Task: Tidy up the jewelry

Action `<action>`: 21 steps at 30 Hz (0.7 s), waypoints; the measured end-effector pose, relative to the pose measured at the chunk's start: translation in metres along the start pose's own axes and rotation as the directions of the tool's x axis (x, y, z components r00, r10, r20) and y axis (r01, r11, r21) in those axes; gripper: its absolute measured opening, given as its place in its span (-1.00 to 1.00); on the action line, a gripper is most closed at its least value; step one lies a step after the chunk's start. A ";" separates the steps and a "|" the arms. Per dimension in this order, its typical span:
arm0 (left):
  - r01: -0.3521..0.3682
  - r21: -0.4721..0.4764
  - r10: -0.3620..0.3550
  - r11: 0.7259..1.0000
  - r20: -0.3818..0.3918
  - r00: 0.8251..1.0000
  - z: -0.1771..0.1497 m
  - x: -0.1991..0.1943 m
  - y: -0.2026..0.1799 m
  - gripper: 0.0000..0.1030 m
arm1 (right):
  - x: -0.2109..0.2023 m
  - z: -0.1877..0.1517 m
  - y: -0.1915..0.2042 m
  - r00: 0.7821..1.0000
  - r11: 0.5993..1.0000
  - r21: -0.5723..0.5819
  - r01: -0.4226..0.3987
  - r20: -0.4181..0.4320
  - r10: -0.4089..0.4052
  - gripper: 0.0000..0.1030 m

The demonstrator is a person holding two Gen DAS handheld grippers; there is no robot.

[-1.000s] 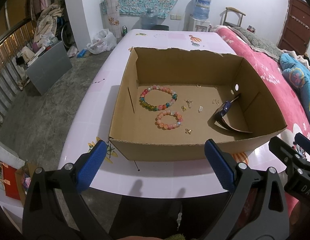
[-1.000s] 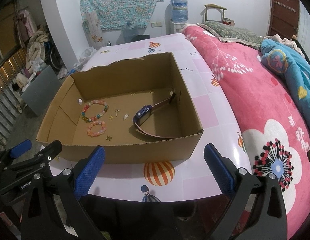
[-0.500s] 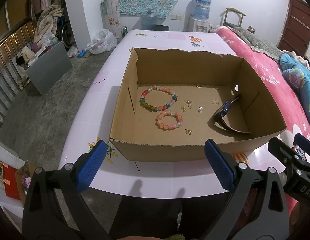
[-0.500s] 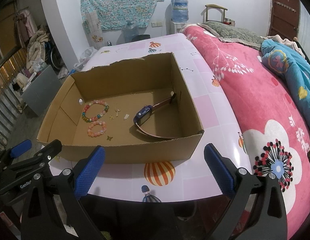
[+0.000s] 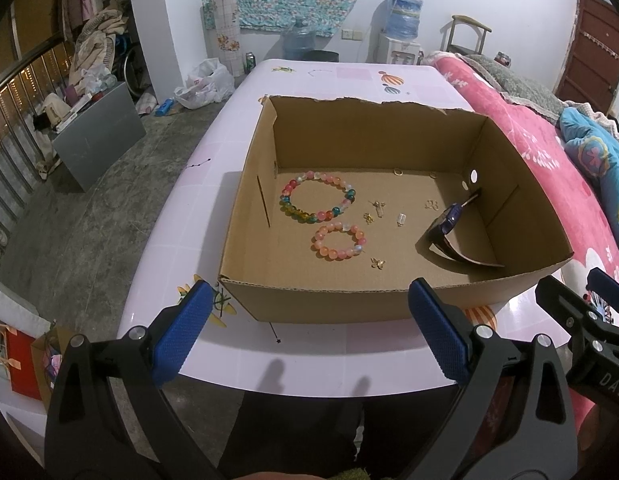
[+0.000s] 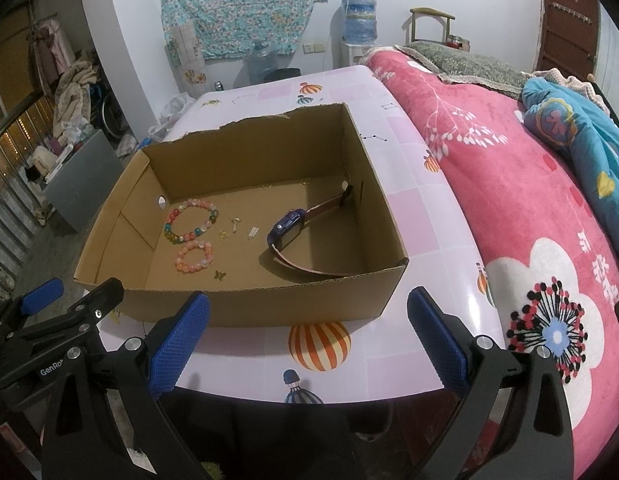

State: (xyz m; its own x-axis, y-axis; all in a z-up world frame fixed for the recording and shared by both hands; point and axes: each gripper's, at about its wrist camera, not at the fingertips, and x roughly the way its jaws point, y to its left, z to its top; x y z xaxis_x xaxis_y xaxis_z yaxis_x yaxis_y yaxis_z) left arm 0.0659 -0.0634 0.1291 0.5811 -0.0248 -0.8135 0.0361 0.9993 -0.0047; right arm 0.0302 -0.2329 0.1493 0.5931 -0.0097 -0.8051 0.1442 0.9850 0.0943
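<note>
Nothing has shifted since a second ago — our left tongs [image 5: 309,332] and right tongs [image 6: 309,336] hover wide open, empty, short of the cardboard box [image 5: 333,304]; sorting hasn't begun.

Dim, cool indoor light; soft shadows; edges bend fisheye-style.

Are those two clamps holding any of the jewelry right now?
No. The left gripper and right gripper are open and empty, short of the box.
</note>
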 end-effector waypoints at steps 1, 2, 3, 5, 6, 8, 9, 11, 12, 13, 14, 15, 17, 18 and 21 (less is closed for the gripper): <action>-0.001 0.000 0.001 1.000 0.000 1.000 0.000 0.000 -0.001 0.84 | 0.000 0.000 0.001 1.000 1.000 0.000 -0.001 0.000 0.001 0.87; 0.000 0.000 0.000 1.000 0.000 1.000 0.000 0.000 0.000 0.84 | 0.000 0.000 0.000 1.000 1.000 -0.001 0.000 0.000 0.000 0.87; 0.000 0.000 0.000 1.000 0.000 1.000 0.000 0.000 0.000 0.84 | 0.000 0.000 0.001 1.000 1.000 -0.001 0.000 0.000 0.000 0.87; -0.001 -0.001 0.001 1.000 0.000 1.000 0.000 0.000 0.000 0.84 | 0.000 0.000 0.001 1.000 1.000 -0.001 -0.001 -0.001 0.001 0.87; 0.000 -0.002 0.000 1.000 0.000 1.000 0.000 0.000 0.000 0.84 | 0.000 -0.001 0.001 1.000 1.000 0.000 -0.002 -0.001 0.002 0.87; 0.002 -0.005 -0.002 1.000 -0.002 1.000 0.000 0.000 0.000 0.84 | 0.000 -0.001 0.001 1.000 1.000 0.000 -0.002 0.000 0.002 0.87; 0.001 -0.007 -0.001 1.000 -0.003 1.000 0.000 0.000 0.000 0.84 | 0.000 -0.001 0.003 1.000 1.000 0.001 -0.002 0.000 0.002 0.87; 0.001 -0.005 -0.001 1.000 -0.002 1.000 0.000 0.000 0.000 0.84 | 0.001 -0.001 0.001 1.000 1.000 0.000 -0.002 -0.001 0.002 0.87; 0.001 -0.005 -0.001 1.000 -0.002 1.000 0.000 0.000 0.000 0.84 | 0.002 -0.001 0.001 1.000 1.000 0.001 -0.003 -0.002 0.003 0.87; 0.000 -0.005 0.000 1.000 -0.002 1.000 0.000 0.000 0.000 0.84 | 0.002 -0.001 0.001 1.000 1.000 0.002 -0.003 -0.002 0.003 0.87; 0.001 -0.005 -0.001 1.000 -0.003 1.000 0.000 0.000 0.001 0.84 | 0.002 -0.002 0.002 1.000 1.000 0.003 -0.003 -0.002 0.003 0.87; 0.002 -0.005 -0.002 1.000 -0.004 1.000 0.000 0.000 0.000 0.84 | 0.002 -0.002 0.001 1.000 1.000 0.002 -0.004 -0.002 0.004 0.87; 0.002 -0.006 -0.002 1.000 -0.007 1.000 -0.001 0.000 0.001 0.84 | 0.002 -0.002 0.003 1.000 1.000 0.001 -0.003 -0.002 0.003 0.87; 0.003 -0.006 -0.003 1.000 -0.008 1.000 -0.002 0.000 0.002 0.84 | 0.002 -0.002 0.001 1.000 1.000 0.002 -0.004 -0.002 0.004 0.87; 0.002 -0.007 -0.003 1.000 -0.008 1.000 -0.002 0.000 0.002 0.84 | 0.002 -0.001 0.001 1.000 1.000 0.003 -0.004 -0.002 0.004 0.87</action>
State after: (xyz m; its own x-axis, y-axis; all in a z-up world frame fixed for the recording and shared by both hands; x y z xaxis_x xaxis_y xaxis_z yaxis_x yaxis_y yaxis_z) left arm 0.0648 -0.0613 0.1280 0.5741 -0.0271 -0.8183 0.0315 0.9994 -0.0111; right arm 0.0306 -0.2319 0.1466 0.5923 -0.0056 -0.8057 0.1446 0.9845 0.0994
